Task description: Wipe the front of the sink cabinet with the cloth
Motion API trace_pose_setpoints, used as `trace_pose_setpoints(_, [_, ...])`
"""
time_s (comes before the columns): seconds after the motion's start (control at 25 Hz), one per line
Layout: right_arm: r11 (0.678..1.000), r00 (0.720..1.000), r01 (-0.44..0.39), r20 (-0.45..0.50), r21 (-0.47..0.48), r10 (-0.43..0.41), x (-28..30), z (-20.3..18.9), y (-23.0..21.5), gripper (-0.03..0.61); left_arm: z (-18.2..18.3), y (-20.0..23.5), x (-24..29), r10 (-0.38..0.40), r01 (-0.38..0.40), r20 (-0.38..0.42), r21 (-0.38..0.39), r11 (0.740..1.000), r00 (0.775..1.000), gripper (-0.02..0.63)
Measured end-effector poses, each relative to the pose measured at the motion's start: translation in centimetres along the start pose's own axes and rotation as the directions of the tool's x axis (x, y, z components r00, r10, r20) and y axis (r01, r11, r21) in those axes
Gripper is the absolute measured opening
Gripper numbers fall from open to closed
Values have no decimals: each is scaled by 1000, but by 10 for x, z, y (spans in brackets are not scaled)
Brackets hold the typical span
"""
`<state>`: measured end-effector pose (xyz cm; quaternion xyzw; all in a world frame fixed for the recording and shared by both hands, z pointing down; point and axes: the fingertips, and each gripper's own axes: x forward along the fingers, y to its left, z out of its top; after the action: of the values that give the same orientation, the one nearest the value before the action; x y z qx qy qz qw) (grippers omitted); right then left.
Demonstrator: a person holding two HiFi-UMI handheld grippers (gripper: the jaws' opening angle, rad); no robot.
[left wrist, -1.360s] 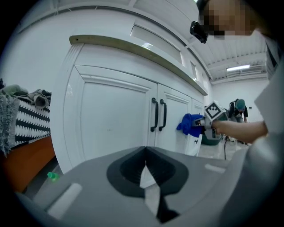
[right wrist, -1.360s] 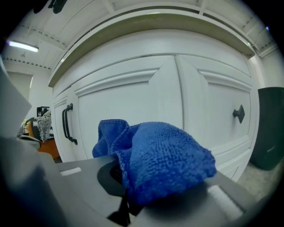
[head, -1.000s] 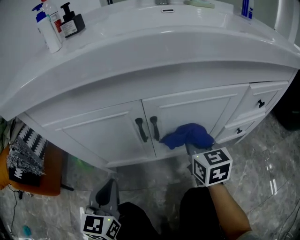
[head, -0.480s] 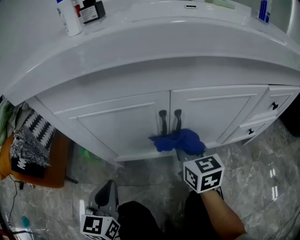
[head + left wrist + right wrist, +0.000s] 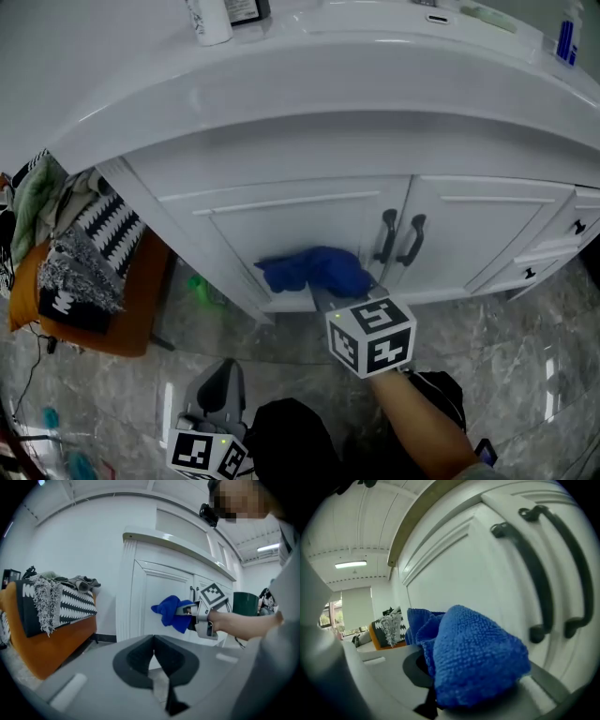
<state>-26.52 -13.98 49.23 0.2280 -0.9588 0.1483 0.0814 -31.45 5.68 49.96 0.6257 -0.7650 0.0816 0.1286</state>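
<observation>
Against the cabinet door (image 5: pixel 281 230), the right gripper (image 5: pixel 327 296) pinches the cloth (image 5: pixel 314 270), seemingly touching; left gripper (image 5: pixel 153 641) pressed together

The head view's top edge cuts off the two bottles (image 5: pixel 208 23).

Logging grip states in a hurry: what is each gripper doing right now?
Left gripper: shut, nothing in it.
Right gripper: shut on the blue cloth.

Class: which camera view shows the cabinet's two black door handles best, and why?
The right gripper view: the door handles loom close, full length, beside the blue cloth. The head view shows them small, from above. The left gripper view shows only distant slivers.
</observation>
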Motion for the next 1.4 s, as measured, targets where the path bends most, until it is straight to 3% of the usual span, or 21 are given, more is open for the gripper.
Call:
trace_pose_setpoints(0.32, [989,992,-116,-32,88,119,59,-8,79,31,-7,34,-31,71,-71,-6,-21,997,997,9])
trace_pose_setpoints(0.56, [967,974,-122,-162,223,160,84,-65,78,31,-13,47,-37,80,-80,-12,-28,996,997,9])
trace_pose_setpoints(0.72, [964,952,-61,-276,260,135,92,-116,61,31,-17,43,-33,66,-66,-22,-31,997,998,9])
trace_pose_setpoints(0.96, [932,935,53,-344,359,79,76,-159,16,31,-21,36,-20,44,-45,-37,-34,998,998,9])
trace_pose_setpoints(1.2, [914,933,114,-357,390,36,37,-165,-41,31,-22,10,-1,-8,7,-42,-23,1000,999,9])
trace_pose_setpoints(1.4, [908,916,127,-399,400,48,-14,-164,-100,31,-17,-21,17,-58,57,-35,-19,998,998,9])
